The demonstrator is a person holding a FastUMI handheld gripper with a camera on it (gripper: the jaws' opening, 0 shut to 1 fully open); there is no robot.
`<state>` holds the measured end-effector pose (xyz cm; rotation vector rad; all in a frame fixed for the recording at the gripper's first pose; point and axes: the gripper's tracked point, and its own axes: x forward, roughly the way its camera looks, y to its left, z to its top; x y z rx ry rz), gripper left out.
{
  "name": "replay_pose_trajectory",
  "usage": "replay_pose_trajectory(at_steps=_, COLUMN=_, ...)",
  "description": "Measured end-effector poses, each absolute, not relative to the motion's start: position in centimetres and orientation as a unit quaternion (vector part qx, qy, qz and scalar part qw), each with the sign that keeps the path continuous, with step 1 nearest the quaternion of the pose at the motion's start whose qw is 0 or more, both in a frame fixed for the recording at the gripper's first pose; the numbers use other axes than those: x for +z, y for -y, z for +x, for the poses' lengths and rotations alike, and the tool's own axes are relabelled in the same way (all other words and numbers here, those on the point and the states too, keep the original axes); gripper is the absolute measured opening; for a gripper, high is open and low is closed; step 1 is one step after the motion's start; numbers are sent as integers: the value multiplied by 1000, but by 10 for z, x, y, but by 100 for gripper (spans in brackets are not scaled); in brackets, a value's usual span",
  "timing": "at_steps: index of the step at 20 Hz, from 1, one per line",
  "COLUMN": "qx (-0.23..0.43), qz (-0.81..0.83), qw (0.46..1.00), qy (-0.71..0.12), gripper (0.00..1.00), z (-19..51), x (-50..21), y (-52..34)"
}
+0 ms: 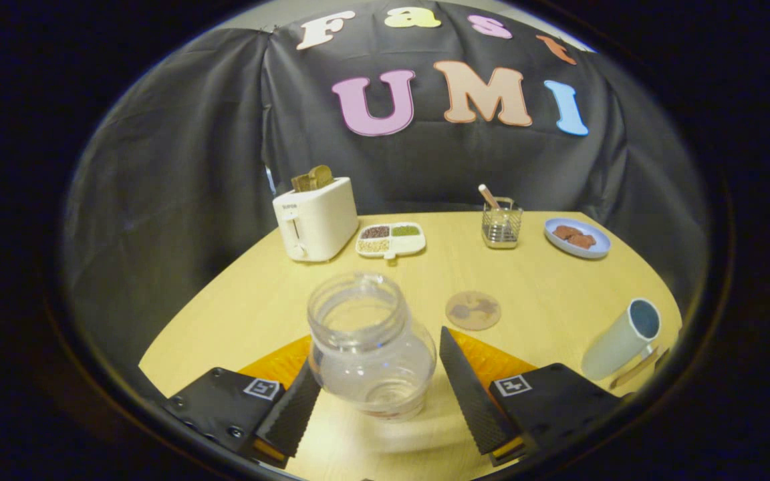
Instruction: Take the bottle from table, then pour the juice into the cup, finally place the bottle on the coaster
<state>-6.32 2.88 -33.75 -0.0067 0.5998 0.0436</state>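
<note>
Clear bottle [370, 347], cap off, wide round belly, sits upright on the wooden table [559, 294] at lower centre, right between the fingers. The gripper [378, 401] is spread: the left finger looks to be touching the glass, the right finger stands clear with a gap. Just beyond, centre frame, lies the round coaster [472, 310]; the cup [622, 339] stands at lower right. The toaster [315, 218] at upper left carries writing too small to read.
</note>
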Motion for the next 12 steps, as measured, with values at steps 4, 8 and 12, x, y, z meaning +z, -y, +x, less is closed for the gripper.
replay_pose_trajectory(at_steps=4, qx=22, qz=-13, qw=948, qy=-318, gripper=99, z=-66, x=-359, y=-26)
replay_pose_trajectory(at_steps=8, qx=29, qz=-14, qw=947, qy=-321, gripper=92, z=-60, x=-361, y=-29)
replay_pose_trajectory(at_steps=12, qx=25, qz=-5, qw=945, qy=-326, gripper=83, z=-61, x=-362, y=-28)
